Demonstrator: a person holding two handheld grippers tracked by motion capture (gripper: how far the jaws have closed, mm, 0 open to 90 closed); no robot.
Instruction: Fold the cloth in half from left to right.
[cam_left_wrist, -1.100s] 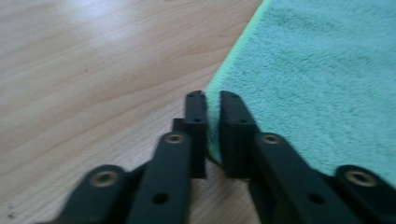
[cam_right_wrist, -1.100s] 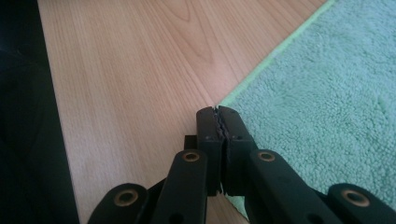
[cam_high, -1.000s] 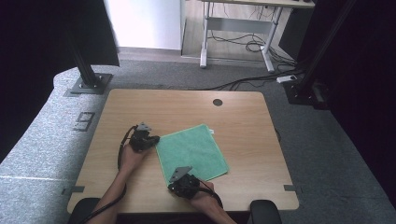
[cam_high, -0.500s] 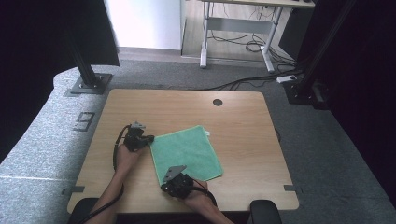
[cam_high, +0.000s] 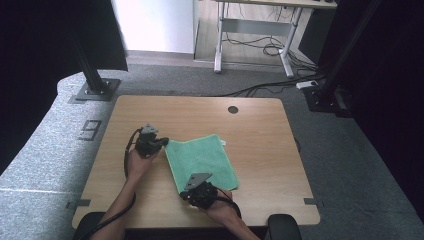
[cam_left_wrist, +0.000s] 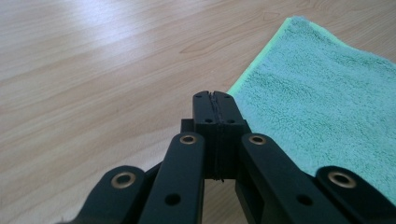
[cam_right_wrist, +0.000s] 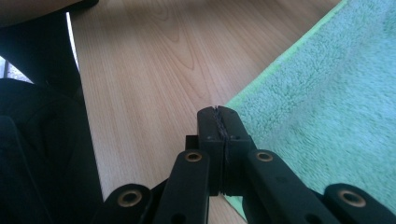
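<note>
Wooden table (cam_high: 260, 150): your left gripper (cam_left_wrist: 215, 106) and right gripper (cam_right_wrist: 218, 122) now clamp the green towel (cam_high: 200, 157), shifted left; lift together.

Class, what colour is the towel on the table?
Green towel; clearest in the left gripper view.

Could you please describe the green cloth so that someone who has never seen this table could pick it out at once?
On the wooden table, look near its front middle, between the left gripper and the right gripper. The green cloth lies flat there, a terry square with a lighter hem, the one soft, coloured thing on the bare wood.
</note>
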